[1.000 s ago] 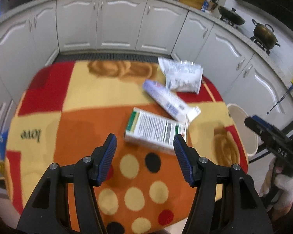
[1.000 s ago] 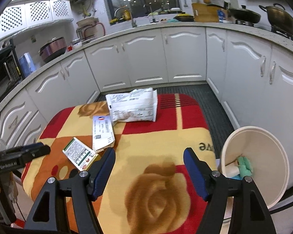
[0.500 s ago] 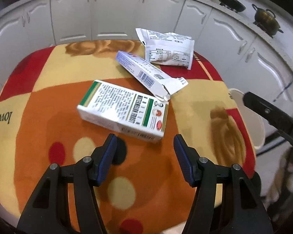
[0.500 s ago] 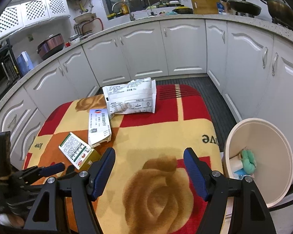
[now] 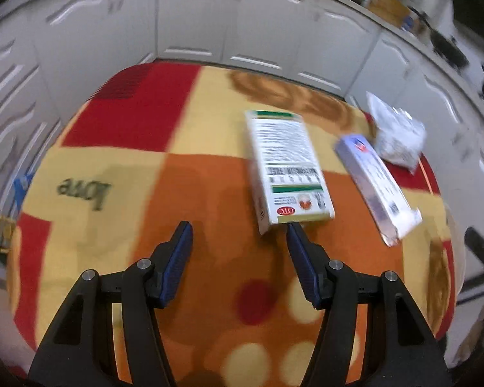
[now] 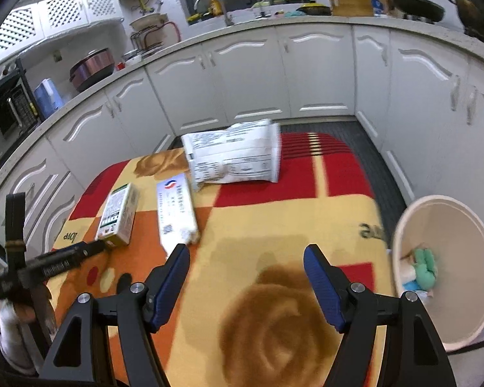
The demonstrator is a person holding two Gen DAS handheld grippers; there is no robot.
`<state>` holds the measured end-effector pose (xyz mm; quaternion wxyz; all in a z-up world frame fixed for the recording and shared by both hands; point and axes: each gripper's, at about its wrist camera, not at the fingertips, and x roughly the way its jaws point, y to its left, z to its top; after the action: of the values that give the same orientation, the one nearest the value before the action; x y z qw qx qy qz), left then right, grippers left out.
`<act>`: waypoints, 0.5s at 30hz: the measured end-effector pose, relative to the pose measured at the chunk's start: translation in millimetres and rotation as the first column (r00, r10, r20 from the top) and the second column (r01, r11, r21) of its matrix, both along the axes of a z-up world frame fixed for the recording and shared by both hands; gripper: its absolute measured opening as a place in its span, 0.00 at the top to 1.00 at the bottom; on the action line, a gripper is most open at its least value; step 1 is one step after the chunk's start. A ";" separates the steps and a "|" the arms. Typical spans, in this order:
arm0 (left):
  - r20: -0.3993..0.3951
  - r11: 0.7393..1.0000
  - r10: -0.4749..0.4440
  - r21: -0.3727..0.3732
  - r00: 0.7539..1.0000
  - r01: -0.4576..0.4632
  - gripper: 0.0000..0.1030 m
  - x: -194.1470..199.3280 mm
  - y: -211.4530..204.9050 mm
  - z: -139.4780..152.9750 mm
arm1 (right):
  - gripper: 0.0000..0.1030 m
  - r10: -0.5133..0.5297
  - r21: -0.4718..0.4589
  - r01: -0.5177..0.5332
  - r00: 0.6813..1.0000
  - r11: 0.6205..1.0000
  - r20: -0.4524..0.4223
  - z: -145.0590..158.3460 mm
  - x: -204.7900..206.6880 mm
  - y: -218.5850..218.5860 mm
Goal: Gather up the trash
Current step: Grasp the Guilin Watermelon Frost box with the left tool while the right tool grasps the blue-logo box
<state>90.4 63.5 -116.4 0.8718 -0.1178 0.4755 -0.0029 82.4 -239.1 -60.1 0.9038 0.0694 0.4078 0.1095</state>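
Note:
A green-and-white medicine box (image 5: 287, 167) lies on the patterned table, just ahead of my open left gripper (image 5: 238, 235); its near end is by the right fingertip (image 5: 295, 235). It also shows in the right wrist view (image 6: 117, 214). Beside it lie a long white-and-blue box (image 5: 376, 177) (image 6: 176, 209) and a crumpled white bag (image 5: 398, 135) (image 6: 234, 156). My right gripper (image 6: 247, 258) is open and empty above the table's near side. The cream trash bin (image 6: 468, 225) stands to its right with some trash inside.
The table wears a red, orange and yellow cloth (image 6: 290, 225). White kitchen cabinets (image 6: 248, 74) curve around it on all far sides. The left gripper's arm (image 6: 48, 264) shows at the left edge of the right wrist view.
My left gripper has swung to the left and turned, so the medicine box now sits ahead-right by the right finger. The right gripper has moved slightly nearer the table. Both stay open.

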 end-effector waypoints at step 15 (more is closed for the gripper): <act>0.031 0.988 -0.130 -0.082 0.991 0.132 0.39 32.0 -14.7 28.8 | 0.28 0.197 -0.097 -0.211 0.971 0.973 -0.137 -54.9 102.1 108.2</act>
<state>122.4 48.8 -87.6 0.8700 -0.1229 0.4704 -0.0818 184.6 -130.9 -115.0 0.8624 -0.0163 0.4749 0.1745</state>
